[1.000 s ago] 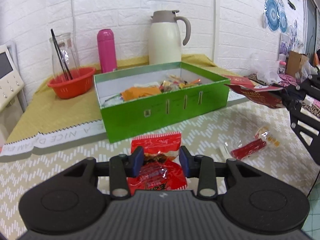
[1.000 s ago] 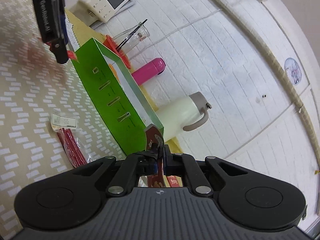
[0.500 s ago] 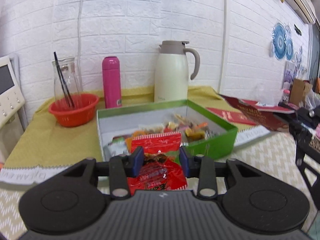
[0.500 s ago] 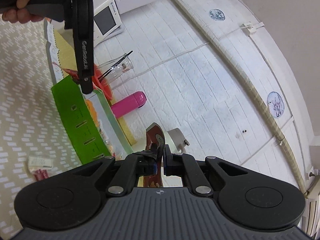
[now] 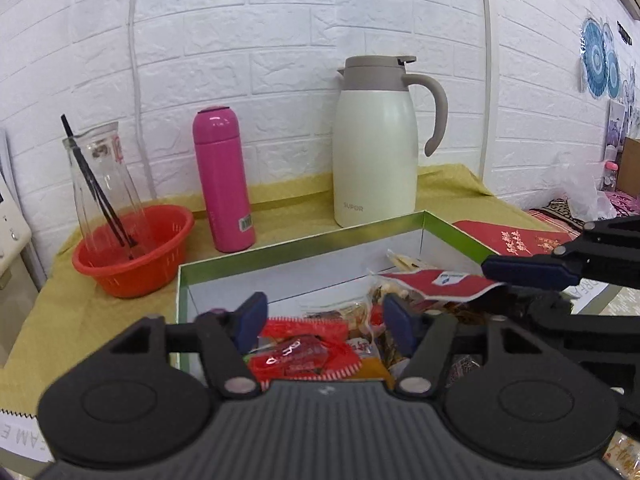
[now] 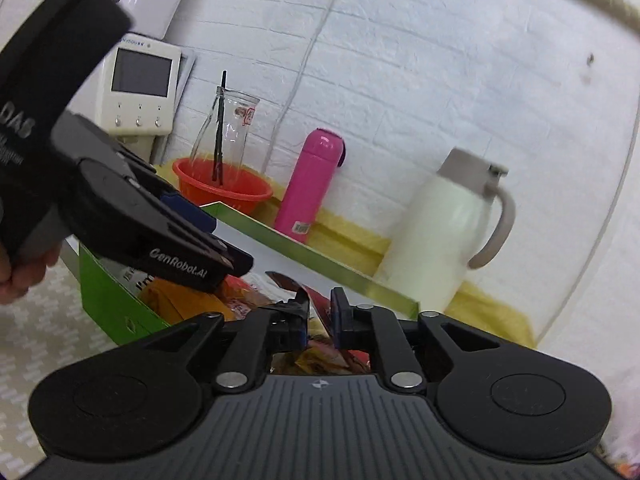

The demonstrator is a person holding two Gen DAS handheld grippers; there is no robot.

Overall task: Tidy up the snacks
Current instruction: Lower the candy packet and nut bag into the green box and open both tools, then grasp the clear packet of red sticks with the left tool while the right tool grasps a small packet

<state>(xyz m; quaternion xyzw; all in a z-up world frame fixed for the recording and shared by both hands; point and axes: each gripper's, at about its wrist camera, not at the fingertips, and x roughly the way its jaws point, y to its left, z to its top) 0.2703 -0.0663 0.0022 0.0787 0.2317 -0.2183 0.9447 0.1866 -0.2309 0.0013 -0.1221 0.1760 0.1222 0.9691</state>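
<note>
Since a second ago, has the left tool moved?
Yes. The left tool went forward over the green box, toward the white jug.

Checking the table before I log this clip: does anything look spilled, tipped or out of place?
Nothing stands out. The cream jug, pink bottle and glass carafe in the orange basket all stand upright. The snacks lie loose inside the green box, where they belong.
</note>
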